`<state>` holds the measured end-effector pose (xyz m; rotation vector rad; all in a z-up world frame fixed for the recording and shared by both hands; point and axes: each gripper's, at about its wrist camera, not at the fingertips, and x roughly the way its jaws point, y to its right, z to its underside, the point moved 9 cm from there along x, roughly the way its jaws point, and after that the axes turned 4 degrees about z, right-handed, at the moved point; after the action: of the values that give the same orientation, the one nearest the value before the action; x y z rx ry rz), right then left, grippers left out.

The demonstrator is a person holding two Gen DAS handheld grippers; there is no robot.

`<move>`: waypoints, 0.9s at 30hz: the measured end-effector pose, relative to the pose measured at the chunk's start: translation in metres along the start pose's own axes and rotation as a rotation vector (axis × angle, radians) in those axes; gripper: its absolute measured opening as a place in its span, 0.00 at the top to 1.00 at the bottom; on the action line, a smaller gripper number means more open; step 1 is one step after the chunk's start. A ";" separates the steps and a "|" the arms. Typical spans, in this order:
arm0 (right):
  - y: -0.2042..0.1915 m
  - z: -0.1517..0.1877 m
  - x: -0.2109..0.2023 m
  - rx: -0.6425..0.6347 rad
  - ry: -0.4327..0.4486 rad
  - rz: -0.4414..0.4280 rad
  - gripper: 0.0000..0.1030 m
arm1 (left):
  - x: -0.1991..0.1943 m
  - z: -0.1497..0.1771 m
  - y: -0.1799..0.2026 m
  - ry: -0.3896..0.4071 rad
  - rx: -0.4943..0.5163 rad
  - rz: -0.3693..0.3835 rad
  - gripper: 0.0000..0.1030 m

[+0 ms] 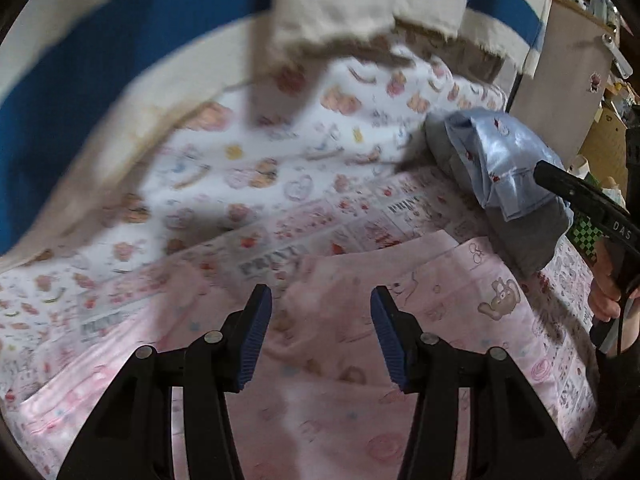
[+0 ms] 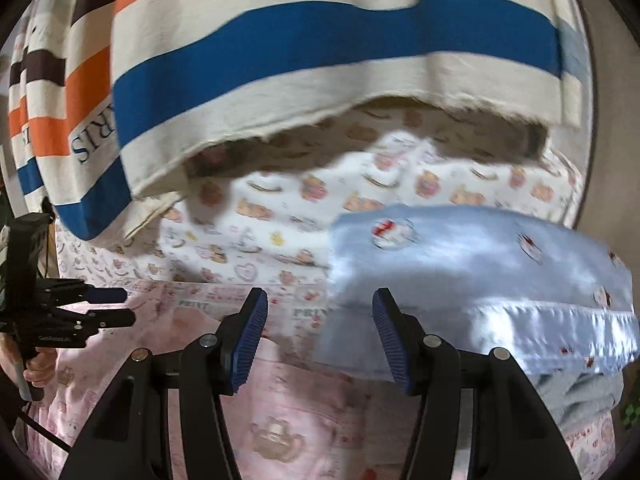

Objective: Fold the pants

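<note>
**A:** Where are the pants?

**B:** The pale pink pants of soft cloth printed with brown teddy bears (image 1: 420, 304) lie spread flat on the bed, in the near part of both wrist views; one straight edge of theirs runs slantwise across the bedding; the views are blurred, so I cannot tell waist from leg.

**A:** And the tools?

**B:** The left gripper (image 1: 320, 332) has its blue ribbed pads (image 1: 256, 336) well apart with nothing between them, only pink cloth beneath; the right gripper (image 2: 318, 336) stands the same, jaws apart and empty, above the pants' edge; neither one clamps any cloth.

**A:** What is under the pants?

**B:** A pink-and-white sheet with rows of small red figures and grey block letters (image 1: 280, 256); beyond it, a white sheet printed with orange bears and hearts (image 1: 240, 140).

**A:** Beside them?

**B:** A shiny light blue satin pillow with small red-and-white figures (image 2: 480, 264) rests on a grey cushion (image 1: 532, 240), just beside the pants on the right-hand side of the bed.

**A:** Farther out?

**B:** A hanging cream cloth with broad blue, orange and brown stripes (image 2: 320, 40) fills the top of both views; its frayed lower hem hangs over the white sheet; a person's hand (image 1: 606, 292) grips the right tool's handle at the left view's edge.
</note>
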<state>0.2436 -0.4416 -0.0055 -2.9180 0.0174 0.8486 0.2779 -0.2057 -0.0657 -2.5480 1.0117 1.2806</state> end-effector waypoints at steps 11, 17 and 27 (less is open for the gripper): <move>0.024 0.006 -0.003 0.085 -0.016 -0.036 0.45 | 0.016 -0.008 -0.019 0.039 -0.028 -0.169 1.00; 0.010 0.014 0.001 0.070 -0.059 -0.086 0.45 | -0.011 -0.014 -0.059 0.112 -0.077 -0.313 1.00; -0.005 0.022 0.006 0.038 -0.086 -0.113 0.45 | -0.003 -0.004 0.010 0.057 0.234 -0.132 0.47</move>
<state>0.2373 -0.4341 -0.0269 -2.8138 -0.1360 0.9434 0.2734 -0.2139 -0.0592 -2.4381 0.9250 0.9979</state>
